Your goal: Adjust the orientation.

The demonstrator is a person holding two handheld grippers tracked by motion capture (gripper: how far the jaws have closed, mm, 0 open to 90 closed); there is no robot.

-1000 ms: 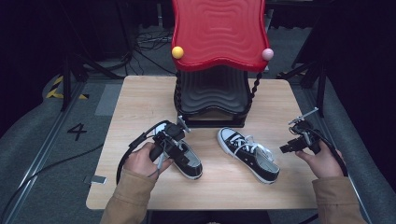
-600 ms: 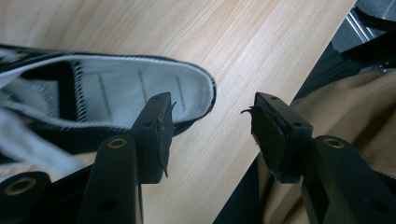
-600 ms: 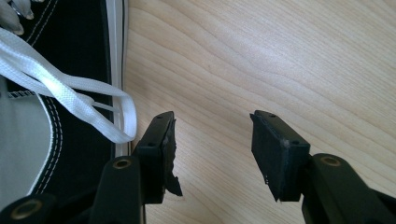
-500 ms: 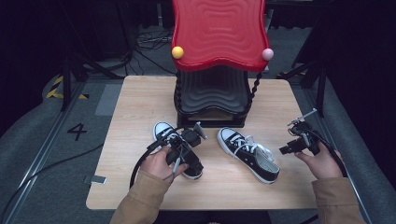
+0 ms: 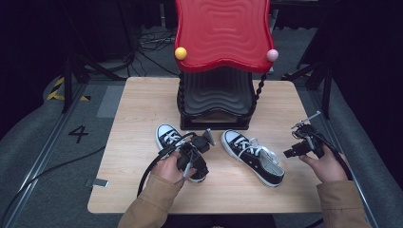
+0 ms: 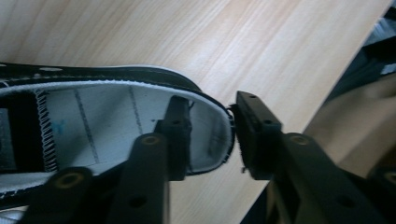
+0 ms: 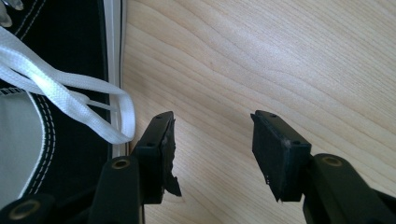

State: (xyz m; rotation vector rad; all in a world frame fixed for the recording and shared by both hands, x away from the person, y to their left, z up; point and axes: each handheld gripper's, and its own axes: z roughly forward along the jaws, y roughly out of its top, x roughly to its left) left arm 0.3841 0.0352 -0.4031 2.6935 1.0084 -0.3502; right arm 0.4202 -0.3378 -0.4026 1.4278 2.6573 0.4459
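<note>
**Left Gripper Straddles Sneaker Heel on Wooden Table**

Pale wood, ringed by dark floor and cables, makes up the table (image 5: 142, 109) where the work goes on. Nearest the person, two tan sleeves come in from the bottom edge of the high view. The left hand (image 5: 167, 167) holds the left gripper (image 5: 194, 167) low over the heel end of the left sneaker (image 5: 167, 135), a black canvas shoe with a white toe cap pointing away. In the left gripper view one jaw stands inside the shoe's opening, against the grey lining, while the other sits outside the heel wall (image 6: 229, 126); the jaws have just been closing with that wall between them, and a thin gap shows at the outer pad, so the pads do not yet pinch it.

Out at the right edge, the right hand (image 5: 328, 164) holds the right gripper (image 5: 291, 153) level and aimed inward, jaws apart over bare wood. Its own view shows a white lace loop (image 7: 116, 116) of the right sneaker (image 5: 254, 156) just beside one jaw, not touched. That shoe lies at an angle mid-table, near its mate but apart.

Farther back stands a black ribbed stand (image 5: 216, 102) with twisted posts, topped by a red wavy tray (image 5: 222, 33) carrying a yellow ball (image 5: 180, 53) and a pink ball (image 5: 272, 55) at its front corners.
</note>
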